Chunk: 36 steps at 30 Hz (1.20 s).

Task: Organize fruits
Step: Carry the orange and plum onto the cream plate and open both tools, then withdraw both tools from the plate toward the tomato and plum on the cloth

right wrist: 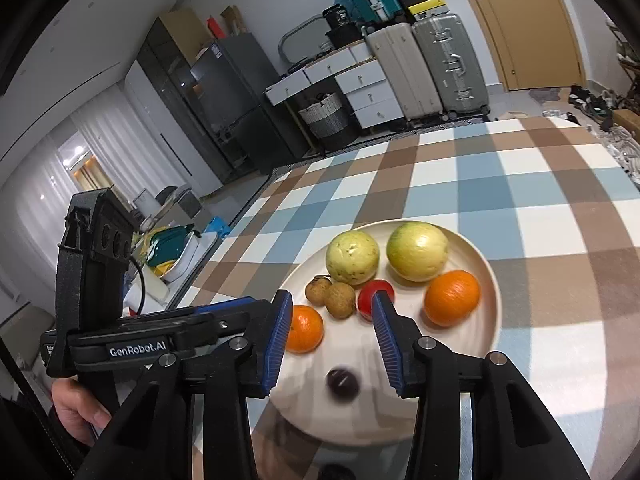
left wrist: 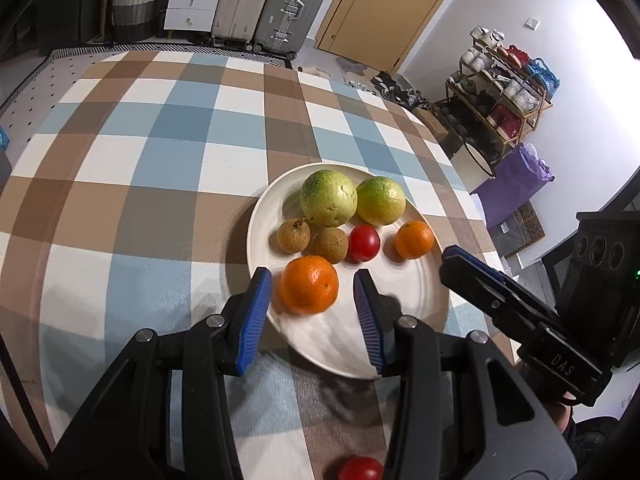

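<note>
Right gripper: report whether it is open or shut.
Open: the right gripper has blue pads apart, nothing between them, above the white plate.

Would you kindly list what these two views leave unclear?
- Dark round fruit on the plate: blurred in the right wrist view, kind unclear.
- Red fruit: cut off by the left wrist view's bottom edge.
- Red tomato: partly behind a right gripper finger.

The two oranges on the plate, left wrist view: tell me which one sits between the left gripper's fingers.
The larger orange, at the plate's near edge, between the left gripper's open blue fingers. The smaller orange sits farther back, right of the red fruit.
</note>
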{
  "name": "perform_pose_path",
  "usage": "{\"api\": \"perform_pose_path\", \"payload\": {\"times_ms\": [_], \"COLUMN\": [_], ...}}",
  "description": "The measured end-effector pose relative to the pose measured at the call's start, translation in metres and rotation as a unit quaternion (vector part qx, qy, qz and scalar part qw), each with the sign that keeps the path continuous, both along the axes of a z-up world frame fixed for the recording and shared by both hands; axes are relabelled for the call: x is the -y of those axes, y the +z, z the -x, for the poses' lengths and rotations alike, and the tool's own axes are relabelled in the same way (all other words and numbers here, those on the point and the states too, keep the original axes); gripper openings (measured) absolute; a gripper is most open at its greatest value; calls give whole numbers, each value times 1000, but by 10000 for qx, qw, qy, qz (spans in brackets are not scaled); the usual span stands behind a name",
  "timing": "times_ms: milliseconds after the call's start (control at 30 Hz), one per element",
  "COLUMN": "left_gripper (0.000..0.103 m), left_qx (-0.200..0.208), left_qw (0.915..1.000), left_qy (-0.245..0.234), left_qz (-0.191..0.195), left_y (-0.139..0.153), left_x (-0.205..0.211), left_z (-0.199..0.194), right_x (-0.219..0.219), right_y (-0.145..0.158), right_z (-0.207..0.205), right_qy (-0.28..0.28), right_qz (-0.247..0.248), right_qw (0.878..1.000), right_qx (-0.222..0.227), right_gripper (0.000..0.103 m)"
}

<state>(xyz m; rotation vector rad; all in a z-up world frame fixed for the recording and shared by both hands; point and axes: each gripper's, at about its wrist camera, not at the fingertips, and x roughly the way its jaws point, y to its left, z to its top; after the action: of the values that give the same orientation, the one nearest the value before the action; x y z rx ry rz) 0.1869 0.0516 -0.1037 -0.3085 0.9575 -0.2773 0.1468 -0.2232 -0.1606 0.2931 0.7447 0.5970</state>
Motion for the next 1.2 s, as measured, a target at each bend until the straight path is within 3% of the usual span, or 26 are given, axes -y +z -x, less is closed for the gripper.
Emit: {"api": "perform_pose_path", "payload": {"times_ms": [533,867,967,1100,1200], "left_gripper": [39,39,54,62,78], "left_qx": [339,723,880,1160,1324], "left_qw": [9990,9964,9948,9915,9890], "left_qy": [-101,-172,-187,-156,-104], "left_qz": [-279,-404,-485,-566,-649], "left_y": [29,49,58,71,78], "left_x": [12,18,21,24,24], "left_z": [65,109,124,144,159], "right_x": [19,26,30,34,37], "right_y": [30,47,53,60,64], "right_z": [54,95,107,124,138], "right_qy": [-320,-507,-537,-574,-625], "right_qz": [-29,-94,-130,-155,-213], "right_qw": [9982,9941,9931,9907,9881], "right_qx": [516,949,1034,1225,1389], "right_gripper": [48,76,79,83,86]}}
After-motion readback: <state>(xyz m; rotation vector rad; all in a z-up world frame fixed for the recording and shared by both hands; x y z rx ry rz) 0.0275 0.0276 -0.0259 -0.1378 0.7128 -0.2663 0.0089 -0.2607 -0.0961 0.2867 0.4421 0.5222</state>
